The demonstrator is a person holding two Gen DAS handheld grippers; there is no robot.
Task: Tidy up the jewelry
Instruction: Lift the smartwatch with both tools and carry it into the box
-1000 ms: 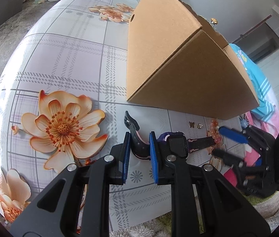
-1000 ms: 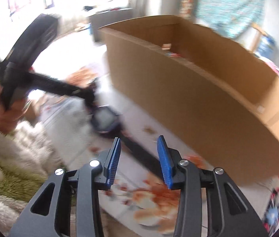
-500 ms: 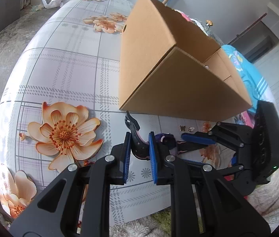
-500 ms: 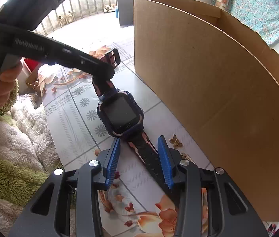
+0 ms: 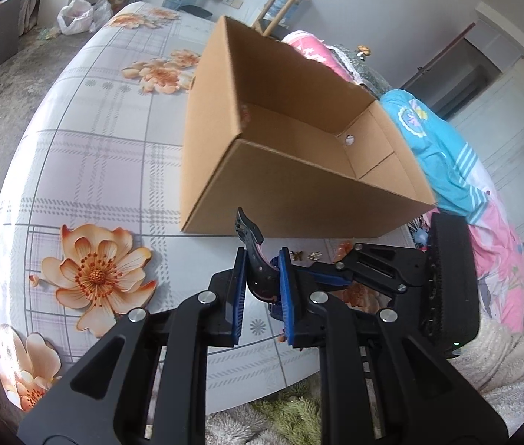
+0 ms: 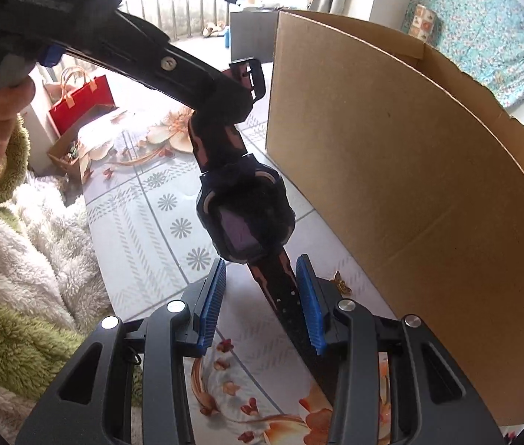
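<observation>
Gripping one strap of a dark children's smartwatch, the left gripper has its blue pads pressed together on the band, the strap's buckle end curling up past the fingertips. In the right wrist view the watch hangs off the tablecloth from that grip, its square face tilted down toward the right gripper.

The right gripper's fingers stand apart, one on each side of the free, perforated strap; the strap runs down between the pads (nearer the right-hand one) without either visibly touching it, though the band is dark and I cannot be sure of the gap on that side.

Just beyond the right-hand fingertip of the right gripper a small gold butterfly earring lies on the cloth, near the base of an open cardboard box. From the left wrist view, a pair of such small gold pieces sits ahead of the fingertips, just in front of the box wall, whose open top faces up ahead of both grippers. A large orange flower print lies left of the left fingers.
</observation>
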